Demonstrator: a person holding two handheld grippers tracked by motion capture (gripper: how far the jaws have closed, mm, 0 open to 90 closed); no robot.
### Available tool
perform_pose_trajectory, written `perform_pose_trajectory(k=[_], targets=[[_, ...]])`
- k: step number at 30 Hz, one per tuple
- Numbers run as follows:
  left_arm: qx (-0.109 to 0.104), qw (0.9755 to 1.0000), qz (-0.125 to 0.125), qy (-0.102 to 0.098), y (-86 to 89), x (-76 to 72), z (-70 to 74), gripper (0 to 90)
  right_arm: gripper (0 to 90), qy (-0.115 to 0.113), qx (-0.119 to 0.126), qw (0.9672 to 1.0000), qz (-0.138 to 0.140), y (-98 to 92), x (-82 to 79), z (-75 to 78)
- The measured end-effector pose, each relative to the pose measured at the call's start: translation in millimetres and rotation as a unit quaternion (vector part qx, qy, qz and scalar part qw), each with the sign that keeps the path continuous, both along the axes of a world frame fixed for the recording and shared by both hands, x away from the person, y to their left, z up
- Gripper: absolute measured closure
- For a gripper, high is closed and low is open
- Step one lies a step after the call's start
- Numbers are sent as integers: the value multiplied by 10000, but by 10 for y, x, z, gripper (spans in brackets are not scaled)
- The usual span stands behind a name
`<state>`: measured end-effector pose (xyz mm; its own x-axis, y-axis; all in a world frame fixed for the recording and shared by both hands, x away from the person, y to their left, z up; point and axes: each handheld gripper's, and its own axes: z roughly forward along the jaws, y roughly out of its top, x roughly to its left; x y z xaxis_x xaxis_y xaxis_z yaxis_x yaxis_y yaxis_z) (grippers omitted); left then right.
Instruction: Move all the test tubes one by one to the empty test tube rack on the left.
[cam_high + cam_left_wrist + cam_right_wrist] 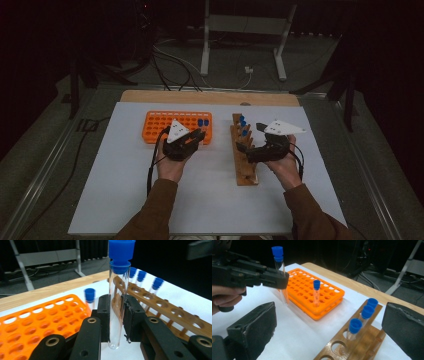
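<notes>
Left gripper (116, 315) pinched on a clear test tube (116, 302) with a blue cap, long axis upright, rounded bottom hanging free below the pads. Orange rack (37, 322) at 9 o'clock of the held tube in the left gripper view, one capped tube (89, 296) already standing in a far hole; likely next move, by judgement: carry toward 9 o'clock and lower straight down into an empty hole, axis kept vertical. Right gripper (329, 325) spread wide, nothing between the pads, beside the wooden rack (352, 345) holding three capped tubes. Left hand nearer the orange rack. High view gives overall layout: orange rack at 11 o'clock, wooden rack at 1 o'clock. Right gripper view gives tube height above the table.
</notes>
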<state>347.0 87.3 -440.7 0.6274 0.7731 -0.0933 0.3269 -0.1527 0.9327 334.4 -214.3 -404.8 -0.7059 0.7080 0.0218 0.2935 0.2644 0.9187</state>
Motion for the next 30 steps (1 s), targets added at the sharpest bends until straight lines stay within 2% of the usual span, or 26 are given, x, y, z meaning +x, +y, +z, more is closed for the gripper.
perform_pose_trajectory(k=[7,12,17,26,30], targets=[[-72,9998,180,-28,67,96,-12,780,0,-35,116,9999,-83,-121,-58,-38],[-8,9997,255,-11,71,176,-47,779,0,-12,122,9998,-145,-205,-92,-94],[-83,9994,322,8,70,241,-95,781,0,35,167,9997,-200,-282,-114,-134],[-4,9990,451,-51,6,355,-160,781,0,78,190,9995,-243,-370,-162,-204],[35,9986,534,-12,-12,422,-220,782,0,58,230,9995,-231,-371,-168,-200]])
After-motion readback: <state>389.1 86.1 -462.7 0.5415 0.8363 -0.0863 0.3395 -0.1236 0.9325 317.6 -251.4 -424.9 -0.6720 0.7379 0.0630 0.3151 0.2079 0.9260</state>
